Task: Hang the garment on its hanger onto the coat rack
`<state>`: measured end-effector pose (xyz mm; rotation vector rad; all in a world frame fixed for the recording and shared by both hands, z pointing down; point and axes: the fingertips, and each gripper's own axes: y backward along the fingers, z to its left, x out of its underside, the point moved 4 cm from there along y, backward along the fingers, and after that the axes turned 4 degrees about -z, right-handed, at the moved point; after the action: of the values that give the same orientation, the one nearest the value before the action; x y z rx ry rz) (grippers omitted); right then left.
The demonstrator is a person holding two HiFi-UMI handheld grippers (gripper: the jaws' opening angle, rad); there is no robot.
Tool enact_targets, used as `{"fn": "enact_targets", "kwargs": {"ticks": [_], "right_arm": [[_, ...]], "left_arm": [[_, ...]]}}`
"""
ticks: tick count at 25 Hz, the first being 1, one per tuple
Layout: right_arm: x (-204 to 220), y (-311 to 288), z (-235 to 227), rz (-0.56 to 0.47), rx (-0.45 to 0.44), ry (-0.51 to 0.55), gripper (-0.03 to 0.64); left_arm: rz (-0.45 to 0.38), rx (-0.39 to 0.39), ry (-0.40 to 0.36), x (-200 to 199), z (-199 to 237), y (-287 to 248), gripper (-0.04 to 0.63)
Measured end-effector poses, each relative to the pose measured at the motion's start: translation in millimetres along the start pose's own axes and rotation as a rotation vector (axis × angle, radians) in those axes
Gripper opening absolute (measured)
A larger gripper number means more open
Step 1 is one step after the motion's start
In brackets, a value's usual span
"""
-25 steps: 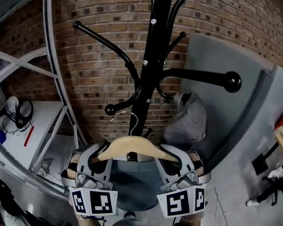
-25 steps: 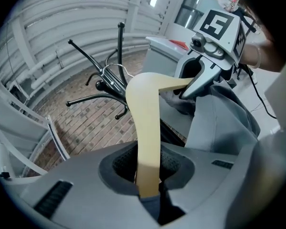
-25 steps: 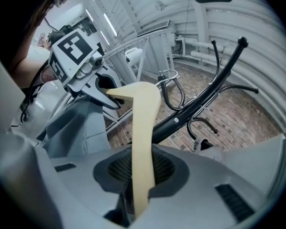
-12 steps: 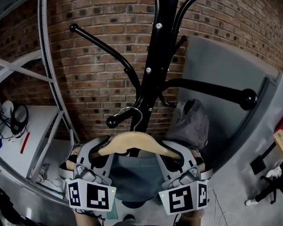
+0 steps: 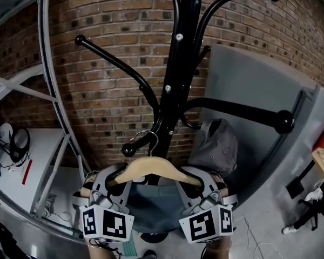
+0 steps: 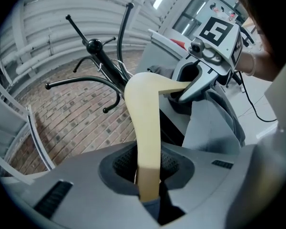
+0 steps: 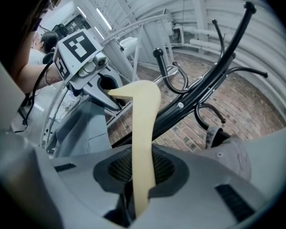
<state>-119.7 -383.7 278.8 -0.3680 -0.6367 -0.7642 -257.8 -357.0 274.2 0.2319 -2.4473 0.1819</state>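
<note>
A pale wooden hanger [image 5: 151,166] with a metal hook [image 5: 146,138] carries a blue-grey garment [image 5: 151,206] that hangs between my grippers. My left gripper [image 5: 114,178] is shut on the hanger's left arm and my right gripper [image 5: 197,179] on its right arm. The black coat rack [image 5: 175,74] stands just behind. The hook sits right by the knob of a low rack arm [image 5: 128,150]; I cannot tell whether they touch. In the left gripper view the hanger [image 6: 145,128] runs out of my left gripper [image 6: 148,175]. In the right gripper view the hanger [image 7: 143,142] rises from my right gripper [image 7: 140,175].
A grey bag [image 5: 216,144] hangs on the rack's right side, below a thick arm ending in a knob [image 5: 284,124]. A brick wall [image 5: 108,47] is behind. A curved metal frame [image 5: 48,90] and a white table [image 5: 21,166] are at the left, and a grey panel [image 5: 259,90] at the right.
Both grippers have kept hold of the hanger. The hook has come closer to the low rack arm's knob, which now sits beside the hook rather than above it.
</note>
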Motion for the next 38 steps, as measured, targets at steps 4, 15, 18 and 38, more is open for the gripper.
{"fn": "enact_targets", "kwargs": {"ticks": [4, 15, 18, 38], "right_arm": [[6.0, -4.4, 6.9, 0.018, -0.018, -0.01, 0.072], [17.3, -7.6, 10.2, 0.038, 0.004, -0.019, 0.08], [17.7, -7.0, 10.7, 0.04, 0.013, -0.029, 0.083], [-3.8, 20.5, 16.0, -0.027, 0.015, -0.016, 0.179]], "left_arm": [[0.003, 0.04, 0.025, 7.8, -7.3, -2.3, 0.069], [-0.028, 0.074, 0.043, 10.7, -18.4, -9.5, 0.069], [-0.034, 0.077, 0.047, 11.0, -18.8, -10.3, 0.071], [-0.059, -0.002, -0.007, -10.9, -17.5, 15.7, 0.155]]}}
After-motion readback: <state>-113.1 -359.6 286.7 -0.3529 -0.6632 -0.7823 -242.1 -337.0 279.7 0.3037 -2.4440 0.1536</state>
